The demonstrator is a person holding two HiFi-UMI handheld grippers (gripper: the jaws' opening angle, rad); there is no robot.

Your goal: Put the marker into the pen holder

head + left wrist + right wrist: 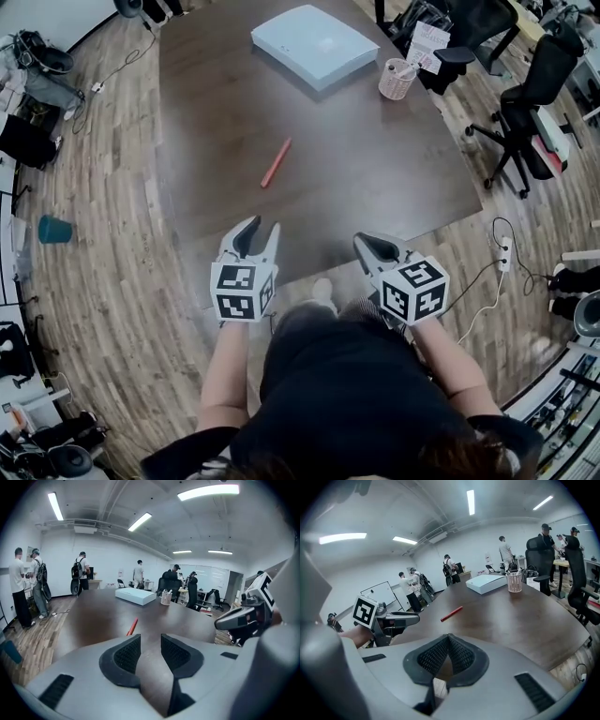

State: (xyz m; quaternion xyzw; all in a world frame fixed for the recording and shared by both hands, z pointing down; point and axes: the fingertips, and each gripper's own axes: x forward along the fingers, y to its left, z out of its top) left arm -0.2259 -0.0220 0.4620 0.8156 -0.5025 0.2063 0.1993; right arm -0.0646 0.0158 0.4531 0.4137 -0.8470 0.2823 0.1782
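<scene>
A dark wooden table [225,94] stands on a wood-plank floor [103,309], black office chairs [534,94] beside it, white walls [108,566] and ceiling strip lights [208,490] around.

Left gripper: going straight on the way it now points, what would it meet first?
Probably the red marker lying on the table, just left of the left gripper's line; height above the table is unclear.
</scene>
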